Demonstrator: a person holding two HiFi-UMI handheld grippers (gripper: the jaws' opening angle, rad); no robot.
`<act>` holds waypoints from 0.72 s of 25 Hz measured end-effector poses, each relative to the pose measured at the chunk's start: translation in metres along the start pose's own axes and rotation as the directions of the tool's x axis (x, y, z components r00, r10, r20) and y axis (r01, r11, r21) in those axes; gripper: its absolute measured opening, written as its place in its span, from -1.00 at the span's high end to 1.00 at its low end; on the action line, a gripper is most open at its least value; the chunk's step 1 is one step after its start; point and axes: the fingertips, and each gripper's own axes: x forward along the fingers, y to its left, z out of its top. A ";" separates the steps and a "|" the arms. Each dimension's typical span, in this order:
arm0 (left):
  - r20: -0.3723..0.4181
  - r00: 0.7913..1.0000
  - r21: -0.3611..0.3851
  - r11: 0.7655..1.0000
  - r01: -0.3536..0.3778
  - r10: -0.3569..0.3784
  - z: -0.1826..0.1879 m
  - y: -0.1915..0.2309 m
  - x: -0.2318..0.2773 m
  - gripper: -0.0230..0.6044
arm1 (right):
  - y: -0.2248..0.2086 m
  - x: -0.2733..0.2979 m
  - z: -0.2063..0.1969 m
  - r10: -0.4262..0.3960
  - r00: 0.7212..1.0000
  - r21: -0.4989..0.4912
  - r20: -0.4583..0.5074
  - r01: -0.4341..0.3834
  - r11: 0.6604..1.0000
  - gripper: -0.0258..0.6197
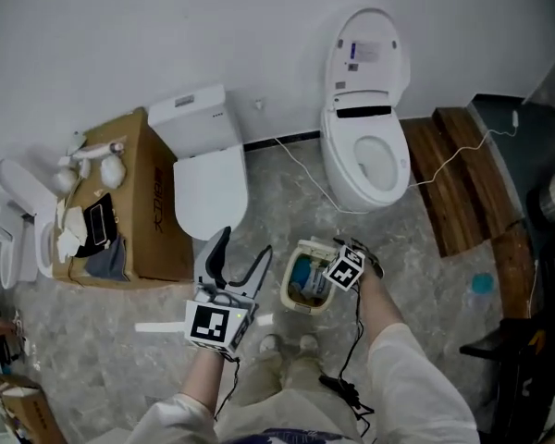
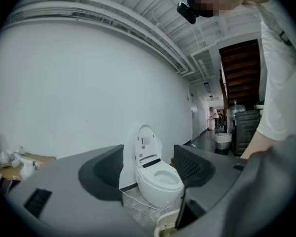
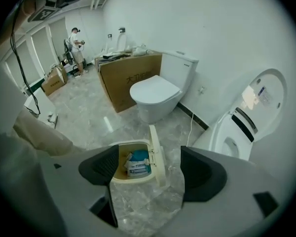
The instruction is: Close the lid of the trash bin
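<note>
Marble floor (image 1: 277, 188) holds the bin (image 1: 305, 283) mid-floor, just below the right gripper (image 3: 150, 169), whose wide, empty jaws frame the upright lid (image 3: 157, 157), its long edge running along them; the left gripper (image 1: 243, 248), equally wide and empty, points elsewhere.

The floor (image 1: 425, 276) was polished grey stone, veined and glossy. The bin (image 1: 307, 285) looked like smooth cream plastic. The open toilet (image 1: 365, 155) and the shut toilet (image 1: 210, 188) were glossy white ceramic. The box (image 1: 153, 202) was matt brown cardboard, the planks (image 1: 462, 174) dark grained wood, the wall (image 1: 120, 35) matt white.
</note>
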 end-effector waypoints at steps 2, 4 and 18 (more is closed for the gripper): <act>-0.009 1.000 -0.015 1.000 -0.016 0.016 -0.010 0.005 0.003 -0.04 | -0.002 0.017 -0.005 0.019 0.999 -0.017 -0.031 -0.019 1.000 -0.32; -0.025 0.999 -0.010 1.000 -0.025 0.024 -0.022 0.009 0.006 -0.03 | -0.002 0.033 -0.009 0.043 0.998 -0.023 -0.056 -0.045 0.999 -0.32; -0.046 0.999 -0.048 0.999 0.021 -0.023 -0.049 0.011 0.046 -0.03 | 0.011 0.078 -0.034 0.124 0.984 0.011 -0.126 -0.123 0.992 -0.28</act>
